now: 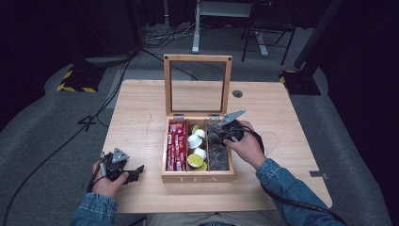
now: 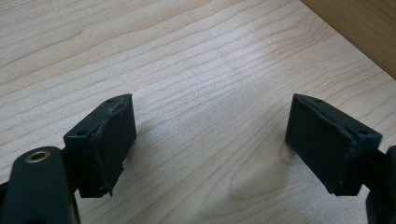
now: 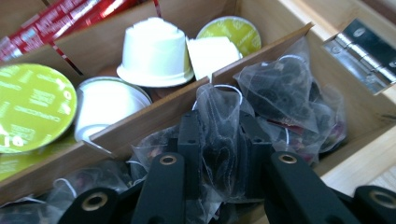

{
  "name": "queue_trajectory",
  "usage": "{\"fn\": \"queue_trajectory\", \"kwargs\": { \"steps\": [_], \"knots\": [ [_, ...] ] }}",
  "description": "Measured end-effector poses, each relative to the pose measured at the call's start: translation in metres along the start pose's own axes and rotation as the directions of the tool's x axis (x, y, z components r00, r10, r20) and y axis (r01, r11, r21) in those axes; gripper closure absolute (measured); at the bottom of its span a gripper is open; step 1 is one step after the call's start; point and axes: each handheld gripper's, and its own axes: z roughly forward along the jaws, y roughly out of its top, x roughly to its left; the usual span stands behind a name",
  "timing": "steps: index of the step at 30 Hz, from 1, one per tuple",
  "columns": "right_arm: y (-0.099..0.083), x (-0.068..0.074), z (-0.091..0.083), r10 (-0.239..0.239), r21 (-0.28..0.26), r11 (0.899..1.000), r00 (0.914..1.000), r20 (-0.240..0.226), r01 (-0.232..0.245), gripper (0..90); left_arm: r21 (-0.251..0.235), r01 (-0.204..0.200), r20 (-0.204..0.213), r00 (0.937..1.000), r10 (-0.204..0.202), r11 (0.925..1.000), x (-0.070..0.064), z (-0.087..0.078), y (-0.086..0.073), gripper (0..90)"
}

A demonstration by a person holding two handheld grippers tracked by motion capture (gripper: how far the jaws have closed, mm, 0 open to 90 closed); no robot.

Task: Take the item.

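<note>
On pale wood table (image 1: 141,108), open tea box (image 1: 197,176) stands mid-front, glass lid upright. My right gripper (image 3: 219,154) reaches into box's right compartment, jaws pinched on mesh tea bag (image 3: 219,135) atop other bags. Pods (image 3: 154,51) in middle compartment, red sachets (image 1: 175,146) in left. My left gripper (image 2: 210,149) rests near table's front-left corner, jaws wide apart, holding nothing, bare wood grain between. Grey carpet (image 1: 47,117) around, cables (image 1: 56,146) trailing, dark room behind.

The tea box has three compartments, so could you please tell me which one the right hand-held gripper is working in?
The dark compartment on the right, full of mesh tea bags; the right hand-held gripper pinches one there.
</note>
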Motion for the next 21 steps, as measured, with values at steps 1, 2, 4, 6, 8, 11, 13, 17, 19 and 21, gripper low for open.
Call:
{"fn": "queue_trajectory", "kwargs": {
  "steps": [1, 2, 4, 6, 8, 11, 13, 17, 19, 21],
  "knots": [
    [0.0, 0.0, -0.002, 0.006, -0.008, 1.0, 1.0, -0.004, -0.006, 75.0, 0.0, 0.0, 0.0, 1.0, 0.0, 1.0, 0.0, 0.0, 0.0, 16.6],
    [0.0, -0.001, -0.005, 0.009, -0.029, 1.0, 0.9999, -0.009, -0.009, 75.0, 0.0, 0.0, 0.0, 1.0, 0.0, 1.0, 0.0, 0.0, 0.0, 16.6],
    [0.001, -0.001, -0.007, 0.014, -0.038, 0.999, 0.9998, -0.012, -0.015, 75.0, -0.002, 0.0, -0.001, 1.0, 0.0, 1.0, 0.0, 0.0, 0.0, 16.6],
    [0.001, -0.001, -0.012, 0.019, -0.062, 0.998, 0.9997, -0.018, -0.02, 75.0, -0.003, -0.001, -0.001, 1.0, 0.001, 1.0, 0.0, 0.0, 0.0, 16.6],
    [0.001, 0.0, -0.013, 0.02, -0.068, 0.997, 0.9996, -0.021, -0.022, 75.0, -0.004, 0.003, -0.001, 1.0, -0.003, 1.0, -0.001, 0.0, -0.001, 16.6],
    [0.002, 0.0, -0.017, 0.022, -0.093, 0.995, 0.9994, -0.027, -0.025, 75.0, -0.003, 0.001, -0.003, 1.0, -0.001, 1.0, -0.001, -0.001, -0.001, 16.6],
    [0.005, 0.001, -0.023, 0.012, -0.111, 0.994, 0.9996, -0.027, -0.015, 75.0, -0.002, 0.001, -0.003, 1.0, -0.001, 1.0, -0.001, -0.001, -0.001, 16.6],
    [0.006, 0.004, -0.03, 0.003, -0.135, 0.991, 0.9996, -0.029, -0.007, 75.0, -0.003, 0.0, 0.002, 1.0, 0.0, 1.0, 0.0, 0.0, -0.001, 16.4],
    [0.007, 0.005, -0.038, -0.001, -0.154, 0.988, 0.9996, -0.028, -0.004, 74.9, 0.0, -0.002, 0.003, 1.0, 0.002, 1.0, 0.0, 0.0, 0.0, 15.7],
    [0.007, 0.007, -0.044, -0.004, -0.159, 0.987, 0.9996, -0.028, -0.001, 74.8, 0.005, -0.003, 0.005, 1.0, 0.003, 1.0, 0.0, 0.0, 0.0, 15.5]
  ]
}}
